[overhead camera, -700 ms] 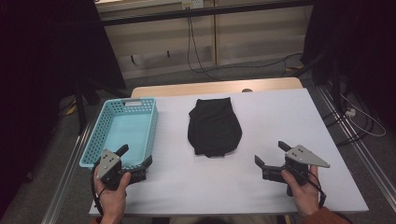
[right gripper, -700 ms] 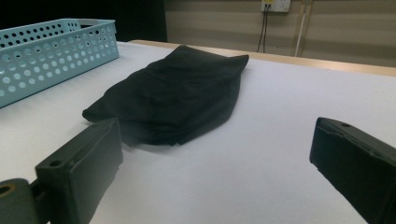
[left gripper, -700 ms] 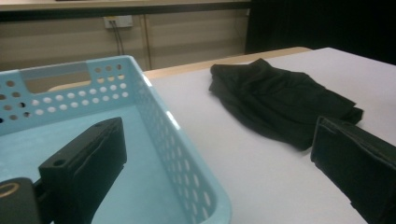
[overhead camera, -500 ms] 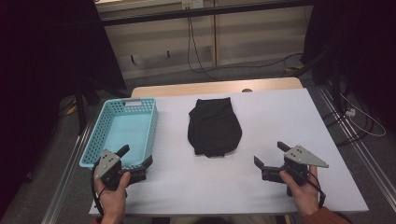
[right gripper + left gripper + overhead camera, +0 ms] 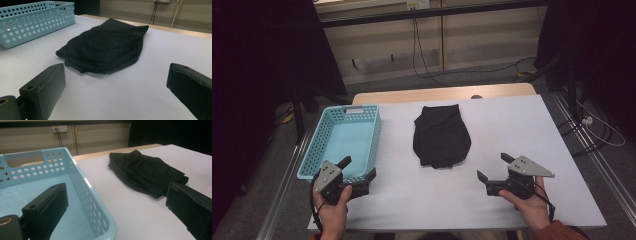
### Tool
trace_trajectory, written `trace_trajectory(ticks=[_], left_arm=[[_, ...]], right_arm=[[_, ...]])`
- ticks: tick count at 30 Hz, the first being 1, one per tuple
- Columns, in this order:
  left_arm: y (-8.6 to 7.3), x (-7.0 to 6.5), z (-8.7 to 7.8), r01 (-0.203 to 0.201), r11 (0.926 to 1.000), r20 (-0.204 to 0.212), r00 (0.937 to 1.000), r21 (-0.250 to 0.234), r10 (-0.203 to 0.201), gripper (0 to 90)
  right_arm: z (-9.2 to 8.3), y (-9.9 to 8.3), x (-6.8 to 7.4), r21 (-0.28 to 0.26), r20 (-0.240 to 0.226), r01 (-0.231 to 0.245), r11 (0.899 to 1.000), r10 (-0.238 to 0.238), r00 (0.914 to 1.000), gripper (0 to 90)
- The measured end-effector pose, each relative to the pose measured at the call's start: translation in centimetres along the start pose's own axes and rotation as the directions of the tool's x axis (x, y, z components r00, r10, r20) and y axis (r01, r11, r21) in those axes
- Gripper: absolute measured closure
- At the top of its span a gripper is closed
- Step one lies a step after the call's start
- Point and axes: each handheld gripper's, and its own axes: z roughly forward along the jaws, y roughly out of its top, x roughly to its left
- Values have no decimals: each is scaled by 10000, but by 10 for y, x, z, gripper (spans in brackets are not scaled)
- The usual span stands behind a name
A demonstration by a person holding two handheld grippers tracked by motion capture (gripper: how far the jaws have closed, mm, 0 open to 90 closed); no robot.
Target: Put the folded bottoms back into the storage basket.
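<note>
Seen from the high view: one white table (image 5: 512,130) with a pale wooden strip along its far edge, one folded black cloth (image 5: 441,136) lying near the middle, one light blue plastic basket (image 5: 343,137) at the left. Two hand-held grippers at the near edge, well apart from each other and from the cloth. Left gripper (image 5: 360,168) held in the left hand (image 5: 332,210), poised at the basket's near right corner, jaws spread with nothing between them. Right gripper (image 5: 494,167) held in the right hand (image 5: 527,202), resting low over bare tabletop, jaws likewise spread wide and empty, a grey three-cornered plate on top. Also from above: dark floor, cables trailing behind the table, and beige wall panels.

From the left gripper view: basket interior (image 5: 15,195) close up, smooth and bare, walls pierced with rows of round holes, a rectangular handle cutout in the far wall. One jaw over the basket floor, the other over the white table outside the rim. Black cloth (image 5: 147,173) beyond, to the right, soft and matte, layered folds along its near edge.

From the right gripper view: black cloth (image 5: 105,47) straight ahead between the two blocky black jaws but farther off, not touched. Rounded at the near end, squarer at the far end, slightly rumpled. Basket's perforated outer wall (image 5: 35,21) at upper left. Wall outlet with two cords at the top right.
</note>
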Motion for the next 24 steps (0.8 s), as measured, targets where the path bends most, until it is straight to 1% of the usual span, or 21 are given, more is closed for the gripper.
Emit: trace_trajectory(ticks=[3,4,5,6,7,8,9,10,12,15,16,18,19,20,24], left_arm=[[-1,-1,0,35,10000,2,10000,-11,-35,41],[-1,-1,-1,-28,10000,54,10000,-3,28,41],[-1,-1,-1,-28,10000,54,10000,-3,28,41],[0,-1,-2,-152,9999,131,9998,-10,152,41],[0,-1,-2,-152,9999,131,9998,-10,152,41],[0,-2,-3,-167,9999,174,9997,-17,167,41],[0,-2,-3,-167,9999,174,9997,-17,167,41],[0,-1,-3,-138,9999,229,9996,-5,138,41],[0,-1,-4,-162,9999,221,9996,-37,162,41],[0,0,-4,-123,9999,253,9996,-63,125,41],[0,0,-4,-120,9999,261,9996,-75,122,41],[0,0,-3,-79,9999,288,9996,-82,82,41],[0,-1,-4,-15,9999,322,9995,-149,19,41],[-1,-2,-3,-70,9998,389,9992,-178,77,41],[-1,-7,0,-327,9994,547,9980,59,323,41]], right_arm=[[1,1,1,99,-86,-40,9999,41,10000,29],[2,1,2,205,-193,49,9998,-45,9998,32],[2,1,2,205,-193,49,9998,-45,9998,32],[4,2,3,380,-298,28,9993,-17,9996,47],[4,2,3,380,-298,28,9993,-17,9996,47],[6,3,3,618,-473,-14,9981,43,9989,63],[6,3,3,618,-473,-14,9981,43,9989,63],[8,5,4,822,-741,266,9963,-205,9970,79],[11,6,5,934,-889,259,9953,-175,9959,80],[16,9,7,1105,-1106,382,9931,-259,9935,91],[18,10,8,1296,-1185,440,9906,-286,9925,101],[22,11,10,1548,-1481,377,9872,-146,9889,103],[22,11,10,1548,-1481,377,9872,-146,9889,103],[25,11,12,1725,-1673,450,9840,-158,9858,107],[29,13,16,1762,-1878,612,9825,-275,9818,83]])
